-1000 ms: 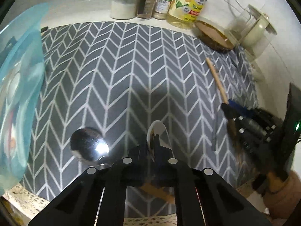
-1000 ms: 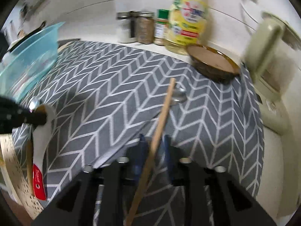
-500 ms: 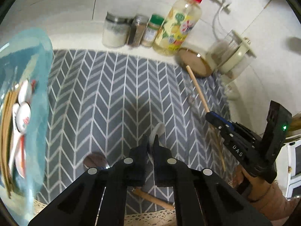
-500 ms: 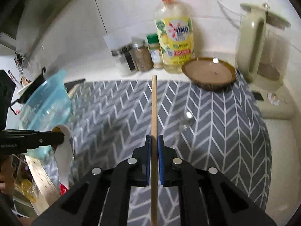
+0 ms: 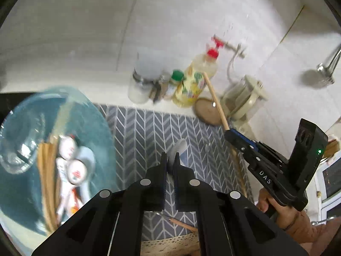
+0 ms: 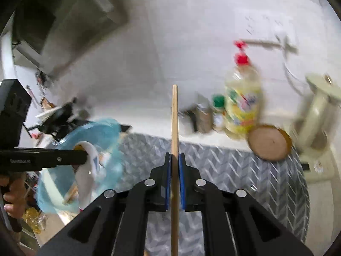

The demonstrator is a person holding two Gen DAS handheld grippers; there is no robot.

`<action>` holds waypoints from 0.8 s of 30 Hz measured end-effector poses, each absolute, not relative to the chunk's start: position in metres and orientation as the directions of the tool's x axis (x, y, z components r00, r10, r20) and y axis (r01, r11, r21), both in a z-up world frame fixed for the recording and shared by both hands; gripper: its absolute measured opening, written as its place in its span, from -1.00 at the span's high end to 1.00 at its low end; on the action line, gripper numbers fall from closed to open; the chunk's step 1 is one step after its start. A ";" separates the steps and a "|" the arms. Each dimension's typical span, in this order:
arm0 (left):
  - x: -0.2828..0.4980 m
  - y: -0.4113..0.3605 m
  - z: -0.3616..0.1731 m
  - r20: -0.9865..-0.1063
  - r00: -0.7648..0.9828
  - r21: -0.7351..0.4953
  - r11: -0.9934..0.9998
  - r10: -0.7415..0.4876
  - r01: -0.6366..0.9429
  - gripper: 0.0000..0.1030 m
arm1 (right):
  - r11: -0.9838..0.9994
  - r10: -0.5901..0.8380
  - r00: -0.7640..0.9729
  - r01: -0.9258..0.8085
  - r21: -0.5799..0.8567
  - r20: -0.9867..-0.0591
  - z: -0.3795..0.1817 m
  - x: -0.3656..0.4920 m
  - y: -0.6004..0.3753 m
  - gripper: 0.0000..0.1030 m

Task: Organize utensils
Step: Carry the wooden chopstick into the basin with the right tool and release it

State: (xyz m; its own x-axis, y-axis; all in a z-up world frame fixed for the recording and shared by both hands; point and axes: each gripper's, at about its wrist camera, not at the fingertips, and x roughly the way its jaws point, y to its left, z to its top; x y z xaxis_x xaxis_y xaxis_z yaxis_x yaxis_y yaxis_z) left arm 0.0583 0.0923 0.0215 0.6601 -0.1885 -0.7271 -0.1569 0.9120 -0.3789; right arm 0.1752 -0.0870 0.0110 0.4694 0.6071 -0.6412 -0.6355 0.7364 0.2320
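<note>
Right wrist view, slim round wooden stick (image 6: pixel 174 117), pinched

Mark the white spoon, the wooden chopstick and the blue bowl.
white spoon (image 5: pixel 180 152): left wrist view, bowl end above the fingers.
wooden chopstick (image 6: pixel 174 123): right wrist view, mid shaft.
blue bowl (image 5: pixel 93 115): left wrist view, right wall.

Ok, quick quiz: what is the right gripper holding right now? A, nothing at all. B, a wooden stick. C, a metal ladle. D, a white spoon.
B: the right gripper is shut on the wooden stick, which runs straight up between its blue pads; the white spoon sits in the left gripper instead.
</note>
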 end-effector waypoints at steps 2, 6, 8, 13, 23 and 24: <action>0.045 0.112 0.041 -0.707 0.684 -0.377 0.914 -0.177 -0.153 0.88 | 0.700 0.654 0.451 -0.666 0.258 -0.607 0.029 0.168 -0.065 0.86; 0.024 0.152 0.059 -0.704 0.700 -0.336 0.925 -0.122 -0.175 0.88 | 0.618 0.737 0.376 -0.711 0.335 -0.562 0.048 0.153 -0.018 0.86; 0.013 0.177 0.056 -0.729 0.681 -0.276 0.938 -0.064 -0.207 0.88 | 0.583 0.765 0.323 -0.715 0.385 -0.557 0.043 0.145 0.009 0.86; 0.003 0.235 0.016 -0.810 0.586 -0.228 0.939 -0.037 -0.256 0.88 | 0.567 0.765 0.196 -0.657 0.497 -0.613 0.000 0.126 0.071 0.86; 0.028 0.285 -0.077 -0.911 0.404 -0.196 0.951 -0.086 -0.240 0.87 | 0.691 0.552 0.078 -0.601 0.402 -0.831 -0.085 0.102 0.144 0.85; 0.031 0.285 -0.080 -0.913 0.399 -0.198 0.951 -0.091 -0.237 0.87 | 0.696 0.534 0.075 -0.604 0.388 -0.842 -0.088 0.100 0.148 0.85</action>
State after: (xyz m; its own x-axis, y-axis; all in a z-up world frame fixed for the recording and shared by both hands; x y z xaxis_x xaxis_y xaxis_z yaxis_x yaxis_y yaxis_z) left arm 0.0309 0.2852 -0.0803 0.3987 -0.0909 -0.9126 -0.2366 0.9512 -0.1981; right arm 0.1002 0.1475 -0.0878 0.0748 0.5337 -0.8423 -0.6040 0.6964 0.3876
